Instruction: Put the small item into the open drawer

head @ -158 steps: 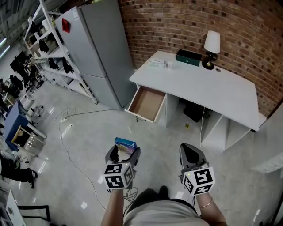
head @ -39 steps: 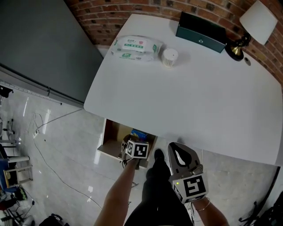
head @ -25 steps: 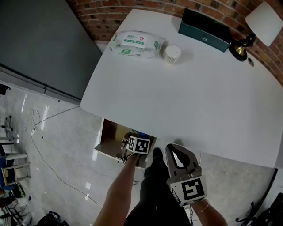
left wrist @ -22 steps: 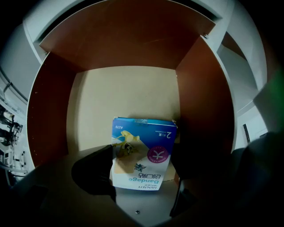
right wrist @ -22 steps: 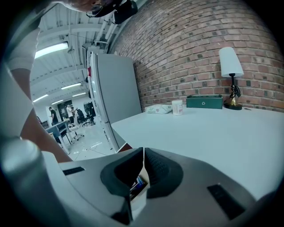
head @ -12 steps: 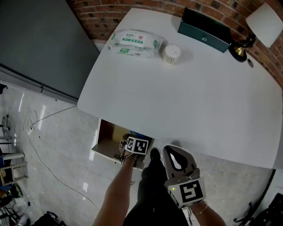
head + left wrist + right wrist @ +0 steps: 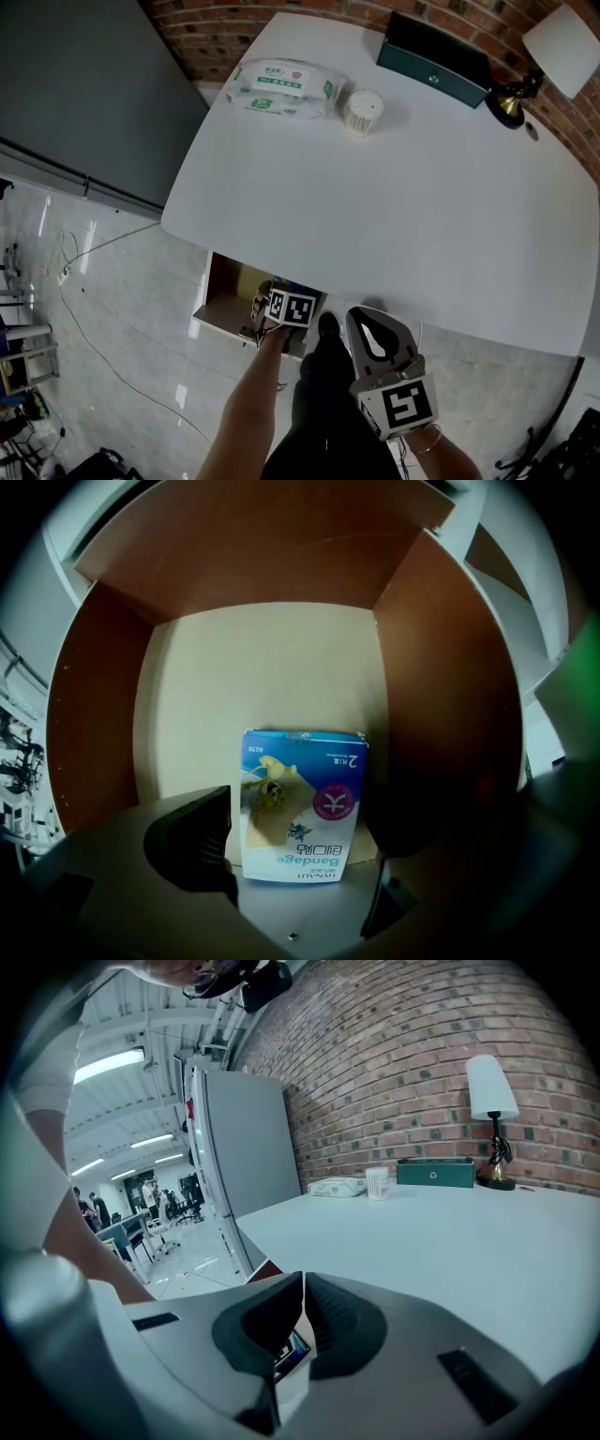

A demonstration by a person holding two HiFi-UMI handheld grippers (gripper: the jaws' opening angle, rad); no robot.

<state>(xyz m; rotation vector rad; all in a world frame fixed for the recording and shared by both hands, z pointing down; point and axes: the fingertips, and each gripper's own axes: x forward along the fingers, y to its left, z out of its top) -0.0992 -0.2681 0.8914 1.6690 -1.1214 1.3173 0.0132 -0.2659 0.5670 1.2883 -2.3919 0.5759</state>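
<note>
A blue and white bandage box lies on the pale floor of the open wooden drawer, slightly askew. My left gripper reaches into the drawer with one jaw on each side of the box, and a thin gap shows at each side, so it is open. In the head view the left gripper is inside the drawer under the white desk, with a bit of the box showing. My right gripper hangs shut and empty in front of the desk; its jaws meet.
On the desk stand a pack of wipes, a small white cup, a dark green box and a lamp. A grey cabinet stands at the left. The person's legs and shoes are below the drawer.
Over six seconds the person carried the box to the desk and lowered the left gripper into the drawer. In the last second, almost nothing has moved.
</note>
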